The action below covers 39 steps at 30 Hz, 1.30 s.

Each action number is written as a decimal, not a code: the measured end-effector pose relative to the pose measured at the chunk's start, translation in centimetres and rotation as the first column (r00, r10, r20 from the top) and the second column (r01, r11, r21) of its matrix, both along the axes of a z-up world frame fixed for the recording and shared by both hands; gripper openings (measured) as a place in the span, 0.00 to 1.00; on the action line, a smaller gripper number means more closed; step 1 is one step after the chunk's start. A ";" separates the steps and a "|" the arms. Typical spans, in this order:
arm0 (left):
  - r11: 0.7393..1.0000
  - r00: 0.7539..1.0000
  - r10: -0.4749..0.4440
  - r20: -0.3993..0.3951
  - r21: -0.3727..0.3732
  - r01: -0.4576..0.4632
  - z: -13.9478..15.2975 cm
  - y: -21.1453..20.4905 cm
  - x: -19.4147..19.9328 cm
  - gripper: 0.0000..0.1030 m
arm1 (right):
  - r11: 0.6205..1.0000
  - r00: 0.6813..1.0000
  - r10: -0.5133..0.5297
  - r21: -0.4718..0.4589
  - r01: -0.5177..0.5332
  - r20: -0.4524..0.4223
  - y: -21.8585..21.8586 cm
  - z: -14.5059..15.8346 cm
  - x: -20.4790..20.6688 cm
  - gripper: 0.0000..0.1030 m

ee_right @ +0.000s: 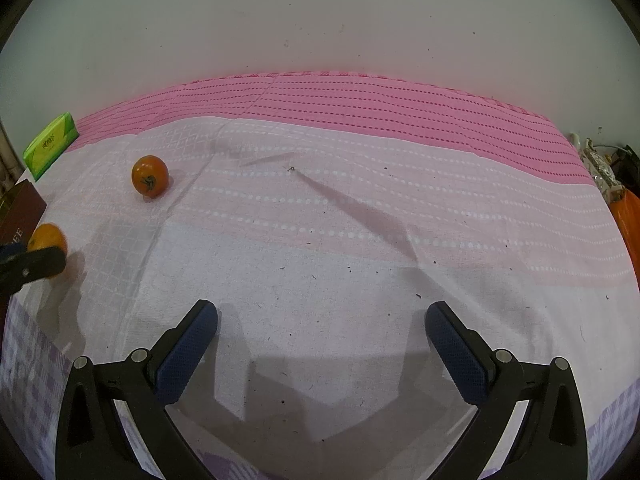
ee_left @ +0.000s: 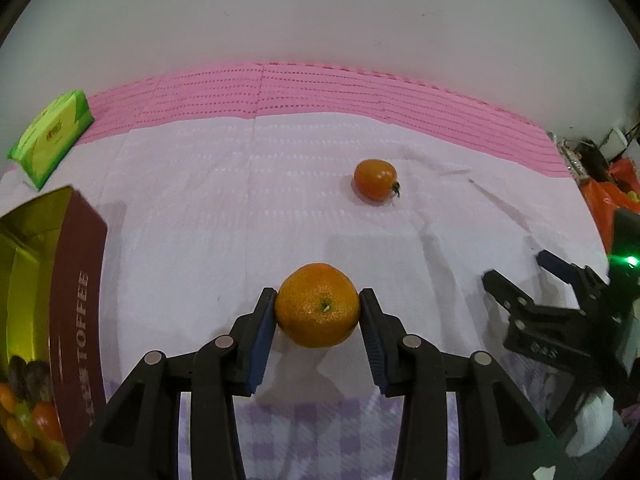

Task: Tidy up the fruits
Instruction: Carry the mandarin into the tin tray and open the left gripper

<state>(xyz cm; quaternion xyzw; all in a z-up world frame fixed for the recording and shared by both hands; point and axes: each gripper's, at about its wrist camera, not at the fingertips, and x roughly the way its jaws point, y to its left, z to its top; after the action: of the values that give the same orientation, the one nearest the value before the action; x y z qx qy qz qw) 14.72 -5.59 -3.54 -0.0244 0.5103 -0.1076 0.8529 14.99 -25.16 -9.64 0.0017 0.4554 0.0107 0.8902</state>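
My left gripper is shut on a mandarin orange, with the blue pads pressed on both its sides a little above the cloth. The same mandarin orange shows at the left edge of the right wrist view, behind a left finger. An orange tomato with a green stem lies on the white cloth farther back. A brown toffee box with a gold inside stands open at the left and holds several fruits. My right gripper stands open over bare cloth.
A green tissue pack lies at the far left by the wall. The table carries a white cloth with a pink band at the back. Orange bags and clutter sit past the right edge.
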 end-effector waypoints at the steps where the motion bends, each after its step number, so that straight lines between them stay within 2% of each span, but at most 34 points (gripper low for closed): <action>1: 1.000 1.000 0.002 -0.001 -0.003 -0.002 0.2 0.1 -0.4 0.36 | 1.000 1.000 0.000 0.000 0.000 0.000 0.0 0.0 0.0 1.00; 6: 0.998 0.999 -0.001 0.049 0.058 -0.002 1.1 0.4 -1.9 0.36 | 1.000 1.000 -0.001 0.000 0.001 0.000 0.0 0.0 0.0 1.00; 9: 0.998 0.998 -0.005 0.060 0.067 0.001 1.6 0.6 -2.3 0.36 | 1.000 1.000 -0.001 0.000 0.001 0.000 0.0 0.0 0.0 1.00; 22: 0.999 0.998 0.027 0.049 0.020 -0.028 3.8 3.2 -5.4 0.36 | 1.000 1.000 -0.003 0.000 0.003 0.000 0.0 0.0 0.1 1.00; 31: 0.996 0.995 0.094 0.043 -0.014 -0.093 5.7 6.1 -6.3 0.36 | 1.000 1.000 -0.005 0.001 0.005 -0.001 0.0 0.1 0.1 1.00; 39: 0.987 0.987 0.159 0.039 -0.004 -0.159 6.6 9.6 -6.7 0.36 | 1.000 1.000 -0.006 0.001 0.006 -0.001 -0.1 0.1 0.1 1.00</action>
<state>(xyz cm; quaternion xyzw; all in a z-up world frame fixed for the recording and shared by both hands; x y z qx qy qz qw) 8.04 3.99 3.01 -0.0631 0.4898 -0.0400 0.8686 15.11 -25.22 -9.51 0.0034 0.4557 0.0083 0.8901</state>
